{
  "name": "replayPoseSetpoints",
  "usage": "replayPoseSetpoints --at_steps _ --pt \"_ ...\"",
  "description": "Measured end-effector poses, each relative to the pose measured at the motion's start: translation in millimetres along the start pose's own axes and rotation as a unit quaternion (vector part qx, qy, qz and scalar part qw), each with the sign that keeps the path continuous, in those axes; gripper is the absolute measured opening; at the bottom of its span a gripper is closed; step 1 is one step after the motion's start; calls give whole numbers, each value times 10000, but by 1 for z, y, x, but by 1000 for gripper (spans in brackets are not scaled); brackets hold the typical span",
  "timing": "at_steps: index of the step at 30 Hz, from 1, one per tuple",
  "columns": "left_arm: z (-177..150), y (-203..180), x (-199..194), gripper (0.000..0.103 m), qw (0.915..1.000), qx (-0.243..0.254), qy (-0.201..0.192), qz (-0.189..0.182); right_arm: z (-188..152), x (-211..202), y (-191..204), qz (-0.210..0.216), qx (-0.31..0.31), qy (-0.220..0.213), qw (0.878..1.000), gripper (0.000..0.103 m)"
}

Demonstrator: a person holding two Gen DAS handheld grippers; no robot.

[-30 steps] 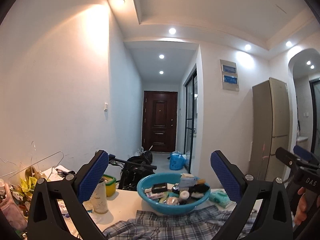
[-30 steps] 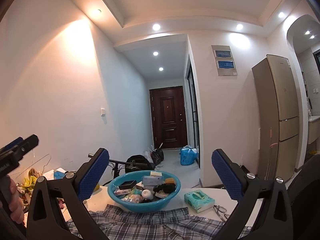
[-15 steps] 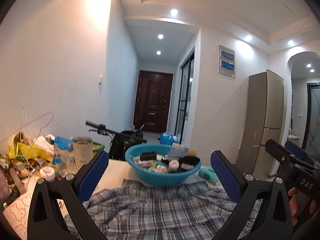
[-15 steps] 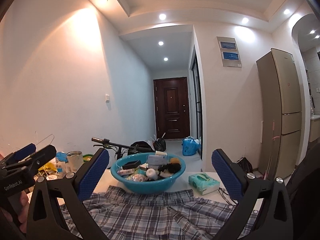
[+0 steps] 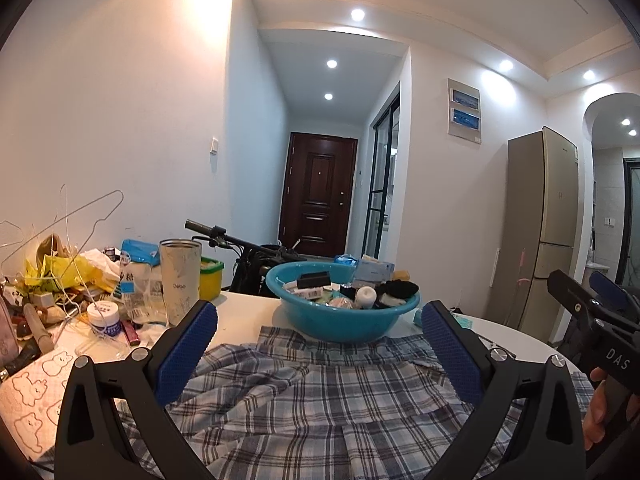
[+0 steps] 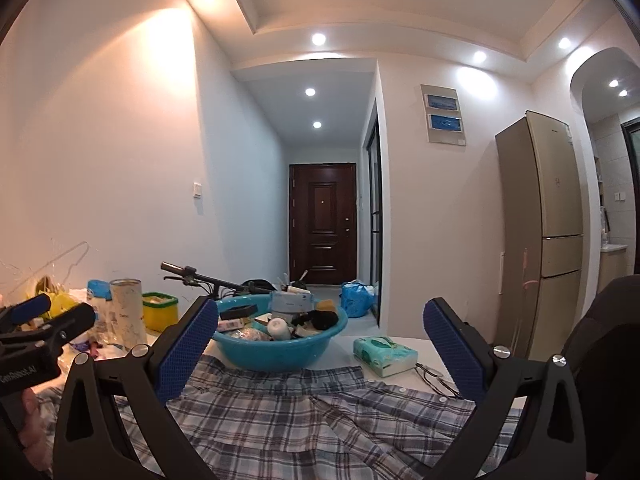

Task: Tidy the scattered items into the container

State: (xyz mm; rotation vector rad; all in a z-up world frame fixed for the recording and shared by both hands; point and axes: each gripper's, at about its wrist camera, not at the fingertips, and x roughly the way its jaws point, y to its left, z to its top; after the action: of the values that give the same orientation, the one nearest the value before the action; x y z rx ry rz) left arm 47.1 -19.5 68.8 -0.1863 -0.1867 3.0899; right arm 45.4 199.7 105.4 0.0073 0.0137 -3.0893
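A blue plastic basin [image 5: 340,322] [image 6: 276,350] full of small items stands at the far side of the white table, on the far edge of a spread plaid shirt [image 5: 320,400] [image 6: 320,412]. My left gripper [image 5: 318,344] is open and empty above the shirt, in front of the basin. My right gripper [image 6: 320,344] is open and empty too, above the shirt. A green tissue pack [image 6: 384,355] and glasses [image 6: 436,380] lie right of the basin.
The table's left side is cluttered: a tumbler [image 5: 180,280], a white jar [image 5: 104,319], a yellow-green box [image 5: 211,278], a bear-print paper roll [image 5: 32,396] and wire hangers. A bicycle handlebar [image 5: 224,236] shows behind the table. A fridge [image 6: 556,220] stands at the right.
Both grippers have tilted down and drawn back, so more of the shirt and the cluttered left side shows. Both stay open and empty.
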Motion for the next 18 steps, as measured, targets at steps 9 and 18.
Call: replayPoseSetpoints --at_steps 9,18 --pt "-29 -10 -3 103 9993 295 -201 104 -28 2 -1 -59 -119 179 9998 102" --pt "-48 -6 13 103 9997 236 44 102 -51 8 -1 -64 -128 358 9993 102"
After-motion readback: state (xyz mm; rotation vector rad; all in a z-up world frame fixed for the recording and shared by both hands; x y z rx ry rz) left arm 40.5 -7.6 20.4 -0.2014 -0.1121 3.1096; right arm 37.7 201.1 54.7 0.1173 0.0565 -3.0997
